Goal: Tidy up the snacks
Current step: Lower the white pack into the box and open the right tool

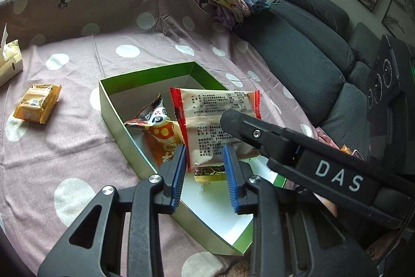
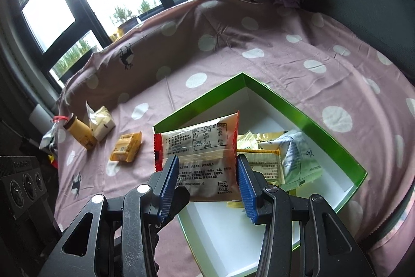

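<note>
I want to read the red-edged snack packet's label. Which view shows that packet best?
The right wrist view: the red-edged packet faces the camera, held between the right tool pads, with only its lower corners covered. In the left wrist view the packet is also readable, but the right tool's dark finger crosses its lower right part.

Readable text: one clear word, the rest fine print.

White capitals "DAS" stand on the black body of the right gripper (image 1: 337,174) where it crosses the left wrist view. The red-edged snack packet (image 2: 199,155) carries dense Chinese print and a nutrition table with percentages such as 22%, 43% and 10%, and a code beginning "SC" near its lower edge. The orange packet (image 1: 166,136) in the green box (image 1: 114,105) shows large Chinese characters, too cut off to read.
</note>
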A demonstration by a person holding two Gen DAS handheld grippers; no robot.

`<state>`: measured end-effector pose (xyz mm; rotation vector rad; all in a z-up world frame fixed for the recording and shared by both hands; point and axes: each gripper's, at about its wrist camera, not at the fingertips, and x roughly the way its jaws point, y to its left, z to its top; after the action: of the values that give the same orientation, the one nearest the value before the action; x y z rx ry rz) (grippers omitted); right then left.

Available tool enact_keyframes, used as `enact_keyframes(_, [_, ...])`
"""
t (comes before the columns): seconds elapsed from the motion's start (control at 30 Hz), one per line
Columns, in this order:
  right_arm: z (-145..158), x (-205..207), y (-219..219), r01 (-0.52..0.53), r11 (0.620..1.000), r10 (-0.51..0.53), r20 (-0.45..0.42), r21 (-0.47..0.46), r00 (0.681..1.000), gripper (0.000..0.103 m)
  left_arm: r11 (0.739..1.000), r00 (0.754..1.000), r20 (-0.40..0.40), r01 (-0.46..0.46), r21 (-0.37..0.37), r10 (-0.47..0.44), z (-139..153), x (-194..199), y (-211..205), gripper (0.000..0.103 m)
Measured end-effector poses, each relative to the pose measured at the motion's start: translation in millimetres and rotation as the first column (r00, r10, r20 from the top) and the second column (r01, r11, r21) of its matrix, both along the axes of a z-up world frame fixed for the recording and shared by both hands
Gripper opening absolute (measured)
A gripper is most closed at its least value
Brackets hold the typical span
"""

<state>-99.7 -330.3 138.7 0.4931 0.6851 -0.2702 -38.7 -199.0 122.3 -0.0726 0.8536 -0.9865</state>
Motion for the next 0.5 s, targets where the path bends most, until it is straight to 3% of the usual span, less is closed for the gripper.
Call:
enact_keyframes(0.3, [-10,2,-13,0.053,0.997,-0.057,-0.081,-0.053,0.995,0.048,0.994,0.995,-0.062,0.083,0.072,-0.079,-29,-8,-29,0.031])
enact_keyframes(0.5, [-16,4,-20,0.075,0.995,-0.081,-0.117,-0.062,0.99,0.048,0.992,0.994,-0.063,0.096,0.086,-0.091,-33,-13,-35,0.031])
